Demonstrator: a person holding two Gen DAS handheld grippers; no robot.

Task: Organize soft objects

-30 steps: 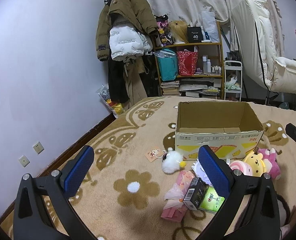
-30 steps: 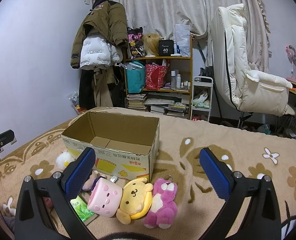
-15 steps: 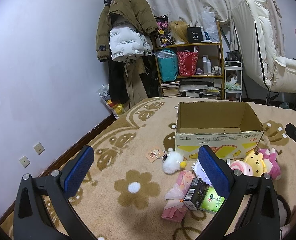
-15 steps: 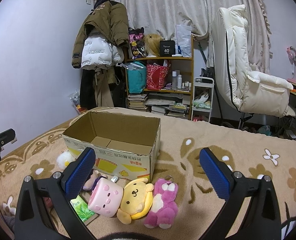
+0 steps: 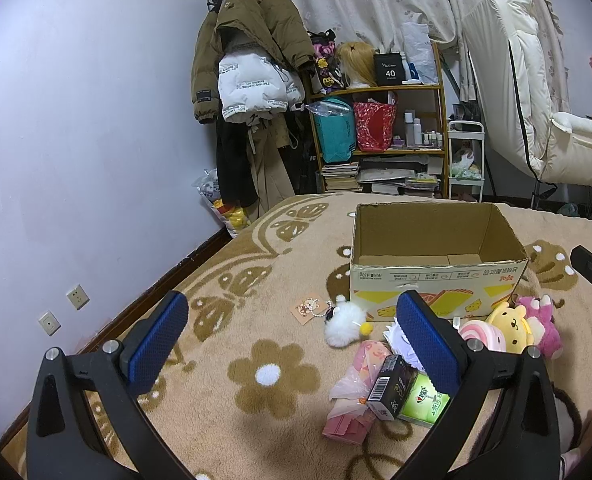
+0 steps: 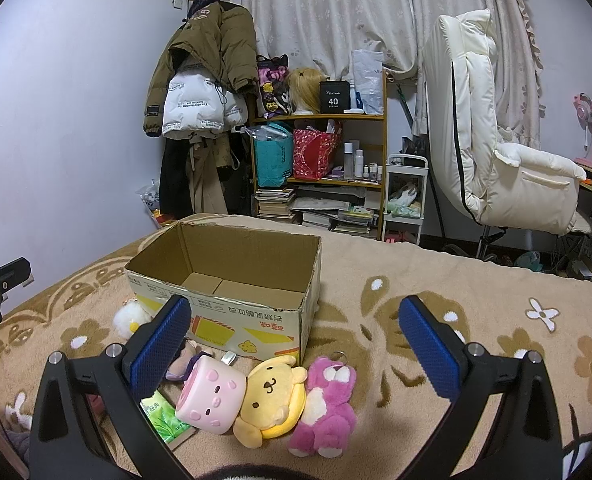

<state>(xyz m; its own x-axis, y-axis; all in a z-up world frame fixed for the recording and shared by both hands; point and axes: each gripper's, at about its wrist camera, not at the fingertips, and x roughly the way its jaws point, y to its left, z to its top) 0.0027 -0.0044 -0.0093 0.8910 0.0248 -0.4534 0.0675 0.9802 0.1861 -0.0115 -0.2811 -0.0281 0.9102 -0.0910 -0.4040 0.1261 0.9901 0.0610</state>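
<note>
From the left wrist, the left gripper (image 5: pixel 292 330) is wide open and holds nothing. It hangs over the blanket (image 5: pixel 224 276). The box (image 5: pixel 436 260) sits open ahead. In front of it lie a white puff (image 5: pixel 342 324), a pink roll (image 5: pixel 482 334), a yellow dog (image 5: pixel 510 318) and a pink bear (image 5: pixel 540 326). A black pack (image 5: pixel 390 386) and a green pack (image 5: pixel 422 398) lie close by.

From the right wrist, the right gripper (image 6: pixel 294 334) is wide open too, with nothing in it. The box (image 6: pixel 232 296) is ahead on the left. The pink roll (image 6: pixel 212 398), yellow dog (image 6: pixel 272 398) and pink bear (image 6: pixel 328 408) lie in a row, touching, just in front of the box. The white puff (image 6: pixel 130 318) sits left of the box.
</note>
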